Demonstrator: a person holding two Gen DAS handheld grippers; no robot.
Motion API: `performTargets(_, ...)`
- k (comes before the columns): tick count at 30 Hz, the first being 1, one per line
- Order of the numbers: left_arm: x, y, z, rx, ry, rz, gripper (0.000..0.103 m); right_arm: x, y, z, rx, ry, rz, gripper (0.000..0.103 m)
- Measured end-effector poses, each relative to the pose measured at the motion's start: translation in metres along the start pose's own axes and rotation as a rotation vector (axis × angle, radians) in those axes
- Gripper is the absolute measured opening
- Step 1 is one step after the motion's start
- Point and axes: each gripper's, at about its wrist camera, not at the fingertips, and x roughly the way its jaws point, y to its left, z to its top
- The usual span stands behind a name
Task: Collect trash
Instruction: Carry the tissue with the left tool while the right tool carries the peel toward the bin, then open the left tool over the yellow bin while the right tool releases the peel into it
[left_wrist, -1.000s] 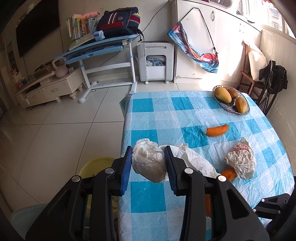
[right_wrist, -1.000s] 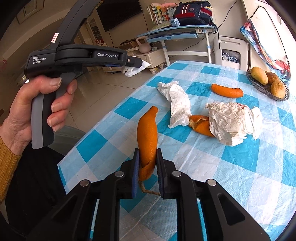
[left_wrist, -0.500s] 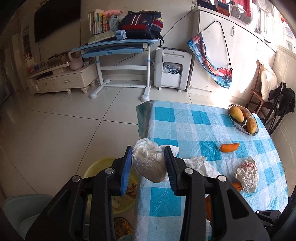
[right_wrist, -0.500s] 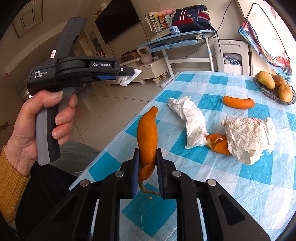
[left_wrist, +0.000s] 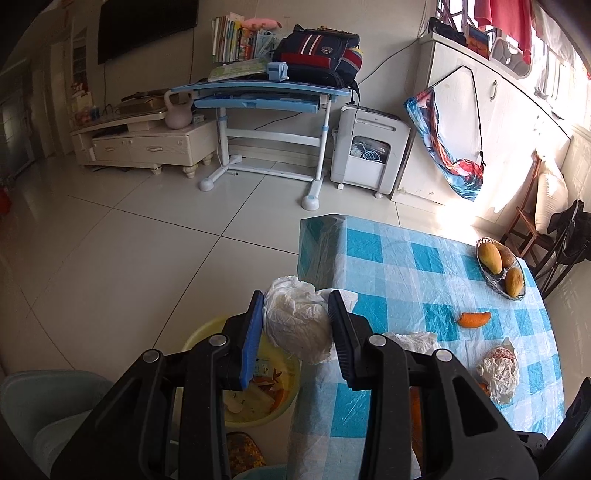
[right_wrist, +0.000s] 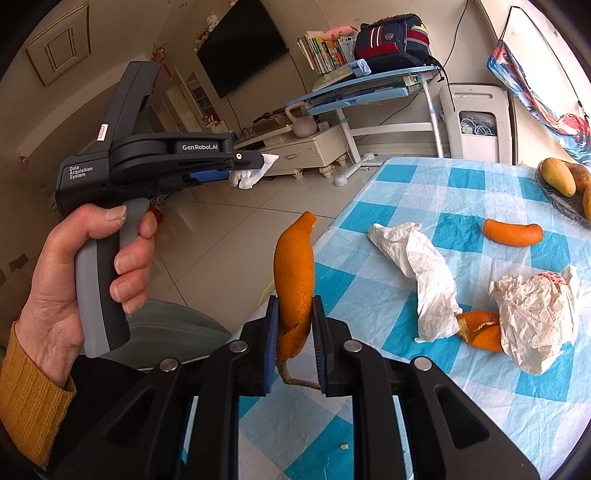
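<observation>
Nearest the right wrist camera, the right gripper (right_wrist: 294, 325) has its jaws clenched on a long strip of orange peel (right_wrist: 295, 273), which stands upright between the pads above the near edge of the desk (right_wrist: 436, 402) with its blue and white checked cloth. Beside it, off the desk's edge, the person's left hand (right_wrist: 85, 280) holds the left gripper (left_wrist: 295, 328), whose jaws grasp a crumpled white tissue (left_wrist: 297, 326); from that gripper's own camera the wad hangs over the floor just by the desk's corner, above a yellow basin (left_wrist: 255, 373) that holds scraps. Farther along the cloth lie a loose white tissue (right_wrist: 421, 273), then a second bit of orange peel (right_wrist: 480, 328) touching a crumpled paper wrapper (right_wrist: 535, 314). Beyond these, a third peel (right_wrist: 513, 232) lies alone, well apart from the wrapper. At the far end a fruit basket (left_wrist: 491, 277) with mangoes (left_wrist: 490, 256) sits near the desk's edge.
</observation>
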Motion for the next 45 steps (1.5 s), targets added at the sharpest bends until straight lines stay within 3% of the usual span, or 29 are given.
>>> performTargets(15,0.014,0.041,0.006,-0.105,0.038,0.049,0.034,0.043,0.021,0.034,-0.047,0.015,0.028,0.018)
performTargets(26,0.040,0.093,0.008,-0.298,0.097,0.069,0.035,0.093,0.033,0.054,-0.079,0.060,0.044,0.018)
performTargets(27,0.041,0.096,0.008,-0.311,0.099,0.077,0.036,0.098,0.034,0.055,-0.080,0.064,0.044,0.018)
performTargets(32,0.032,0.106,0.011,-0.339,0.060,0.136,0.063,0.119,0.033,0.060,-0.053,0.093,0.041,0.020)
performTargets(35,0.024,0.105,0.014,-0.329,0.028,0.160,0.070,0.123,0.029,0.058,-0.032,0.095,0.033,0.023)
performTargets(45,0.014,0.097,0.022,-0.310,-0.008,0.156,0.079,0.100,0.025,0.046,-0.014,0.090,0.034,0.027)
